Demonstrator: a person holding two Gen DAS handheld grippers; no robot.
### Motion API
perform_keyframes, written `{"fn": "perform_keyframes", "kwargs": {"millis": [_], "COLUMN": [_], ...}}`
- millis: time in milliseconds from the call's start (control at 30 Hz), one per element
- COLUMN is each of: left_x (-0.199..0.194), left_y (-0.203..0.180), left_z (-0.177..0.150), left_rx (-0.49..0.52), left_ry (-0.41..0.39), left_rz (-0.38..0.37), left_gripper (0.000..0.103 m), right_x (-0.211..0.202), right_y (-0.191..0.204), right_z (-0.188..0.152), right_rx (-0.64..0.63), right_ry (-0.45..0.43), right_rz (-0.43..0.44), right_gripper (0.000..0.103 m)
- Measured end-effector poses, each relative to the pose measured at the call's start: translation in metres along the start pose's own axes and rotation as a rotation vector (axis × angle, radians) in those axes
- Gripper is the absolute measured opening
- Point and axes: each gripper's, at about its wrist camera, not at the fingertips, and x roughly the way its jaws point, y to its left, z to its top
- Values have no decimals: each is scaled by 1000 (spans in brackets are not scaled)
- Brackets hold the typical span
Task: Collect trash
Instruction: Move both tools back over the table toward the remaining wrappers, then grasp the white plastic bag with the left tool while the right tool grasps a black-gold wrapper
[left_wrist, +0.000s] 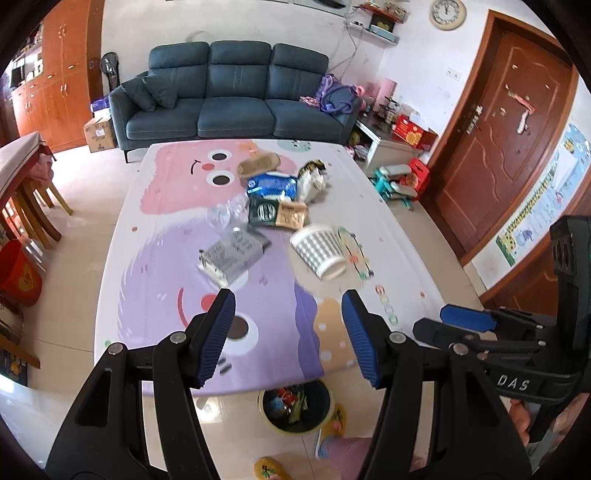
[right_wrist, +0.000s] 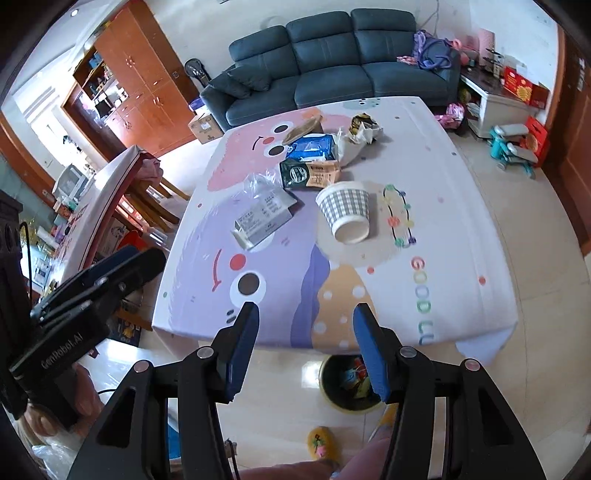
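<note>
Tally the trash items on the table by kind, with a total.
Paper cup: 1
Flat grey box: 1
Clear plastic wrap: 1
Printed packets, blue, green, tan: 3
Crumpled wrapper: 1
Brown paper item: 1
Total: 8

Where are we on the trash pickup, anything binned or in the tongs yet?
Done: the bin on the floor by the table's near edge already holds some colourful wrappers. In hand: nothing; the left tongs and right tongs are both open and empty above the near edge. Left: the checked paper cup, grey box, clear plastic, and the blue, green and tan packets are all on the table.
</note>
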Motion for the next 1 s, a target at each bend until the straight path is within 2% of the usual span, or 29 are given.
{"fn": "perform_keyframes", "kwargs": {"millis": [233, 333, 467, 567, 767, 1000], "left_x": [50, 83, 144, 187, 295, 382], "left_y": [-7, -18, -43, -63, -92, -98], "left_z": [47, 72, 110, 133, 174, 193], "left_rx": [-45, -76, -114, -100, -51, 18], "left_ry": [-6, 4, 61, 85, 158, 244], "left_rz": [60, 96, 114, 135, 194, 253], "left_gripper": [57, 57, 57, 57, 57, 57], "right_x": [40, 58, 82, 105, 158, 214], "right_y": [-39, -63, -105, -137, -200, -245], "right_z": [71, 113, 175, 219, 285, 331], "right_rx": [-35, -48, -56, -73, -40, 42], "right_ry": [1, 9, 34, 48, 93, 135], "right_rz": [55, 79, 113, 123, 153, 215], "right_gripper": [54, 54, 54, 54, 54, 54]}}
